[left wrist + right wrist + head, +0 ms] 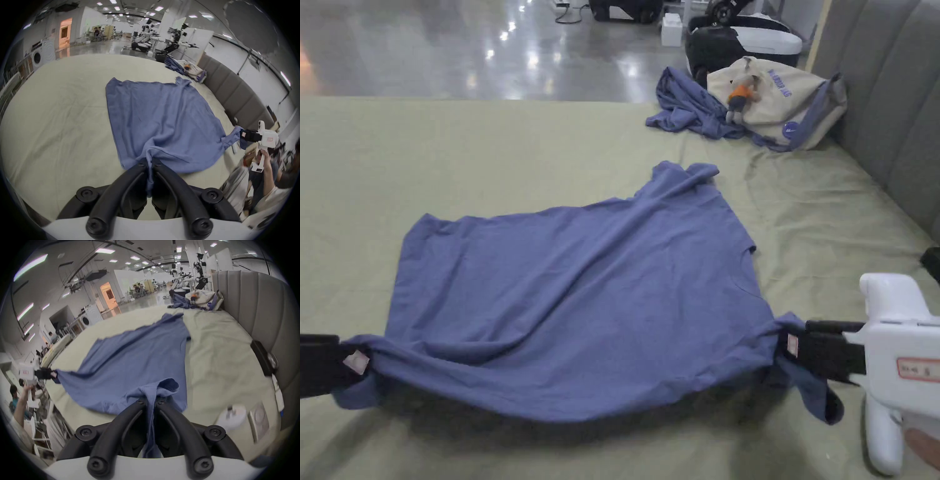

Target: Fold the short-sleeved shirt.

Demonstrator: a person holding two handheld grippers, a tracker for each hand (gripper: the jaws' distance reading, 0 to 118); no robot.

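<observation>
- Blue short-sleeved shirt (581, 300) stretched between two handheld grippers above an olive bed sheet (425, 162), near edge raised off the sheet, far edge resting on it.
- Left gripper (150, 164) clamped tight on a bunched corner at the hem end; cloth pinched between both jaws and trailing back through the narrow gap behind the tips.
- Right gripper (151, 400) likewise closed down on the cloth at the sleeve end, with a loop of sleeve (167, 384) puffed up just beyond the jaw tips and a strip of cloth running back between the jaws.
- Ahead of both sets of jaws: body of the shirt fanned out and sagging in soft diagonal creases; far sleeve (681, 175) crumpled at the opposite edge.
- Well beyond the jaws, by the grey padded headboard (894, 112): a beige bag (781, 100) leaning on a second blue garment (687, 106), apart from the work.
- Step in hand, by the look of it: spreading or starting the first fold, near edge gripped at both ends and held taut.
- Next move likely to call for both grips kept firm and level, near edge carried forward over the body and laid to meet the far edge, creases pulled out on the way.
- Risk worth noting: slack in the middle bunching under the fold if tension drops on either side.
</observation>
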